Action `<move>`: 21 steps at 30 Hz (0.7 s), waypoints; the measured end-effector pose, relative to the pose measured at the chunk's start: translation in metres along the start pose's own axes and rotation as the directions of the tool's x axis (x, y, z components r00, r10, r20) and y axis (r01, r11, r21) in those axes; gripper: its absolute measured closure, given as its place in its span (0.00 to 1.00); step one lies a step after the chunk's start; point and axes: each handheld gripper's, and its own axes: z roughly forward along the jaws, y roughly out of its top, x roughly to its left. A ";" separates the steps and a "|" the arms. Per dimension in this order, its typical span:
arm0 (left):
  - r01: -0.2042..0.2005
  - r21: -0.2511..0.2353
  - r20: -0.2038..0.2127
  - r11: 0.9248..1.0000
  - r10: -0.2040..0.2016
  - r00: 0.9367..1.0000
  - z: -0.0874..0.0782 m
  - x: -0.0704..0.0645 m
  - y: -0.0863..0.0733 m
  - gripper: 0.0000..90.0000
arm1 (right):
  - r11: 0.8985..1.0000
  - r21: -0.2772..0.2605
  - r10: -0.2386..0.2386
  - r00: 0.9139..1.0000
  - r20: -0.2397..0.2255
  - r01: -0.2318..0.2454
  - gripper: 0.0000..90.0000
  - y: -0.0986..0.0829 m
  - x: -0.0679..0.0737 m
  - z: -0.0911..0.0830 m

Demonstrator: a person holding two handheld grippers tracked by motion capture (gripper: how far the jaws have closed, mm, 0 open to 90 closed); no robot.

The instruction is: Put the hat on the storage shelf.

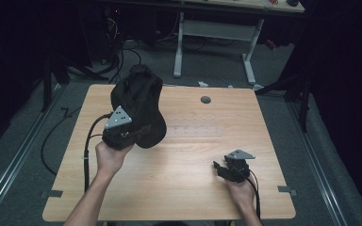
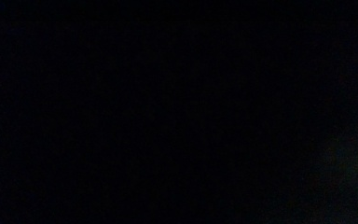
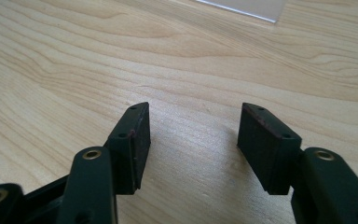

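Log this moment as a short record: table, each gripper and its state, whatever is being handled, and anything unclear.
surface: light wood table
left gripper: raised, buried in a black cloth bag
left jaw state: cannot tell, hidden by the bag; left gripper view is black
right gripper: low over the table, open, nothing between the jaws
other items: clear flat strip mid-table; grey round grommet near the far edge

No legible text or labels anywhere.
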 end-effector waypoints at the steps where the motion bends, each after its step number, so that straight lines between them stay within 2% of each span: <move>1: -0.003 -0.010 -0.007 1.000 0.003 1.000 0.001 0.001 0.001 0.87 | 1.000 0.000 0.002 1.000 -0.001 -0.002 0.49 0.000 0.000 0.000; 4: -0.018 -0.029 -0.033 0.999 0.017 0.999 0.005 0.005 0.003 0.87 | 1.000 0.001 -0.003 1.000 -0.003 0.003 0.47 0.000 0.000 0.000; 10: -0.032 -0.022 -0.075 0.999 0.030 0.997 0.017 0.013 0.004 0.87 | 1.000 0.002 -0.012 1.000 -0.006 0.012 0.45 0.000 0.000 0.000; 16: -0.099 -0.001 -0.129 0.995 0.098 0.987 0.033 0.020 0.000 0.87 | 1.000 0.003 -0.011 1.000 -0.008 0.011 0.43 0.000 0.001 0.000; 21: -0.125 0.018 -0.167 0.992 0.126 0.978 0.045 0.028 -0.005 0.87 | 1.000 0.005 -0.013 1.000 -0.008 0.013 0.42 0.000 0.001 0.000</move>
